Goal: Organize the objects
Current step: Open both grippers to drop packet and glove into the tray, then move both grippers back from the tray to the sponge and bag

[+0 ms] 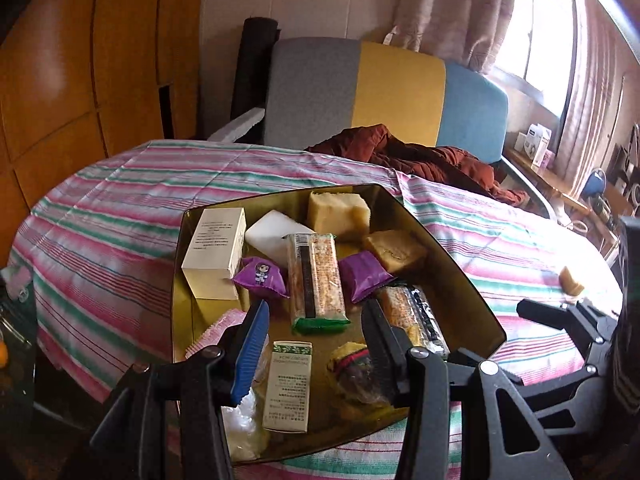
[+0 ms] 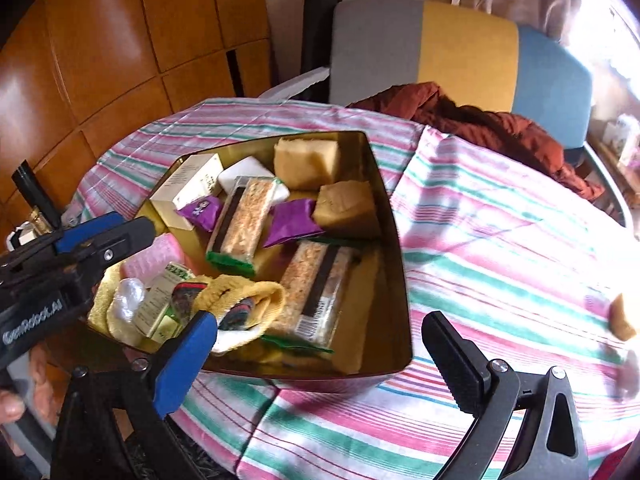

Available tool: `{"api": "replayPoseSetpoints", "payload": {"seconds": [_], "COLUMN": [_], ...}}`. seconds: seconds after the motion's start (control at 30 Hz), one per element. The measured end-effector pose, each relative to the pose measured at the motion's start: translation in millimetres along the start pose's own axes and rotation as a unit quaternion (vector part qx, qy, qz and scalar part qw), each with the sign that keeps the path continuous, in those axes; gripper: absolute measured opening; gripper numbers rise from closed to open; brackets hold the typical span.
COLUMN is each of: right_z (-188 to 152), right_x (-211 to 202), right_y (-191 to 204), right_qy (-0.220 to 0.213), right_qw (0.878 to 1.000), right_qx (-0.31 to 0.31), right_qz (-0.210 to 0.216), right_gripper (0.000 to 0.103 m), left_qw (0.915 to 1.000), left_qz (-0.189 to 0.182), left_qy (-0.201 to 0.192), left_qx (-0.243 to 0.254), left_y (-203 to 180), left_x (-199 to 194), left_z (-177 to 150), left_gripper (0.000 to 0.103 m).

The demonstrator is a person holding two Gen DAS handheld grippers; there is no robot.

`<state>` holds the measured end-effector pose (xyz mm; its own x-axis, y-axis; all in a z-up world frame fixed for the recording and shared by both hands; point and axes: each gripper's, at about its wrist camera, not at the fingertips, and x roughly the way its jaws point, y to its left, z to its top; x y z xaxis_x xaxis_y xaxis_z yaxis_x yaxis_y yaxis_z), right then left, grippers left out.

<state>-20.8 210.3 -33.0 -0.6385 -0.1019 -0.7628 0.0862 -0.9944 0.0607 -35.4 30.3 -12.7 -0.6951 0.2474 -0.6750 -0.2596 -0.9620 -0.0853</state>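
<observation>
Right wrist view: tin (image 2: pixel 384 208) beyond gaping right tongs (image 2: pixel 320 356).

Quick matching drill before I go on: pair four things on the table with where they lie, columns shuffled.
Things:
1. white carton
2. tan sponge block
3. pink brush
4. red-brown jacket

Places:
A. loose on the striped tablecloth, outside the tin
B. far-left corner of the gold tin
C. on the chair behind the table
D. in the tin, at its left wall, near side

Pairs: 1-B, 2-A, 3-D, 4-C
</observation>
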Motion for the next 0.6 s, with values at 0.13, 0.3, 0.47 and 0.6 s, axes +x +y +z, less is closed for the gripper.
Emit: {"api": "replayPoseSetpoints", "payload": {"seconds": [0.13, 0.3, 0.47, 0.6], "right_z": [2, 3, 2, 0], "right_x": [-5, -7, -9, -11], "right_y": [-5, -14, -27, -39], "right_qy": [-0.007, -0.012, -0.012, -0.010], "right_qw": [1.000, 1.000, 0.999, 0.998], "right_qx": [0.002, 0.007, 0.020, 0.026], "right_qz": [-0.011, -0.023, -0.036, -0.050], "right_gripper": [0.103, 0.103, 0.103, 0.103], "left_qw": [1.0000, 0.9997, 0.9994, 0.9990], "left_qz": [-0.005, -0.011, -0.014, -0.017], "left_qy": [0.003, 0.007, 0.010, 0.008], "left_qx": [0.007, 0.019, 0.031, 0.041], "left_y": [-6, -14, -22, -28], "left_x": [-1, -1, -1, -3], "left_z": [-2, -4, -7, -8], "left_gripper": [0.049, 0.049, 0.049, 0.049]}}
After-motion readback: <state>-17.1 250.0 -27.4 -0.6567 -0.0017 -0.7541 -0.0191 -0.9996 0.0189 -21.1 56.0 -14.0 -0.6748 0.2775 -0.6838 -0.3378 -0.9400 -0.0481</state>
